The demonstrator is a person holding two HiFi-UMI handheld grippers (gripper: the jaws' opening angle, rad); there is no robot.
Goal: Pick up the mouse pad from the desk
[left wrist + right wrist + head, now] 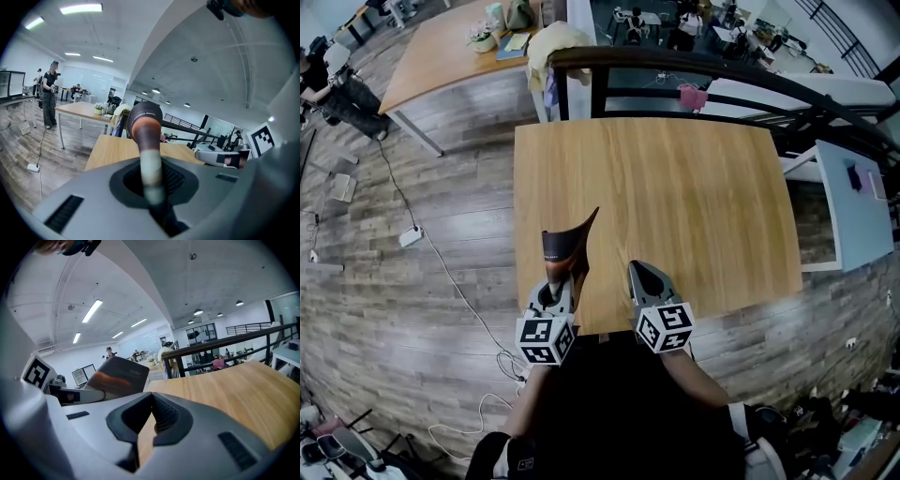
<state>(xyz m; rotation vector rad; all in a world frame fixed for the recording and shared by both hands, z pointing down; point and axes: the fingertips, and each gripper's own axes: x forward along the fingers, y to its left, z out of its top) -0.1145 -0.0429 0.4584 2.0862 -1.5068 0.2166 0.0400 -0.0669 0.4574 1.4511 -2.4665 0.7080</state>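
One mouse pad point(567, 246), one counter point(675, 178), two tools. Left tool point(554, 289) clamped on the pad's near edge. The pad stands up, curled, above the counter's near-left part. Right tool point(645, 279) clenched on nothing, just right of it. Both tools are angled slightly down.

A light wooden surface point(675, 187) stands on a grey plank floor point(375, 309). Behind it runs a black railing point(722, 68), and a second wooden table point(441, 47) stands further left. Long ceiling lights point(80, 8) are on.
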